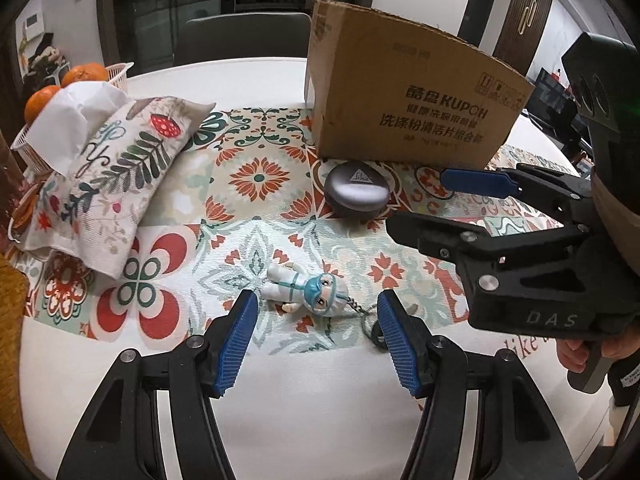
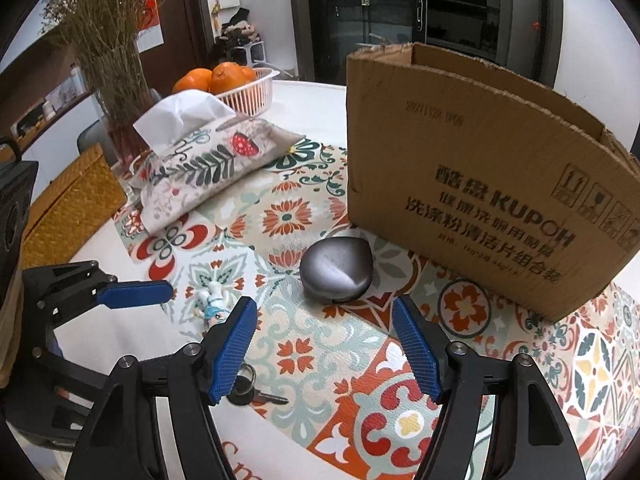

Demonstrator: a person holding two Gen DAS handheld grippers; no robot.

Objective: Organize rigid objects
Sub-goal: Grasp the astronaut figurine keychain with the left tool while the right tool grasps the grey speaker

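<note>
A small white-and-teal figurine keychain lies on the patterned mat, its chain and key trailing right. My left gripper is open, its blue pads on either side of the figurine, just short of it. A dark round metal case lies in front of the cardboard box. My right gripper is open and empty, pointing at the case, a little short of it. The figurine and key show beside its left finger.
A fabric tissue pouch lies at the left. A white basket of oranges stands behind it. A woven yellow box and a vase of dried stems stand at the far left. The box is open-topped.
</note>
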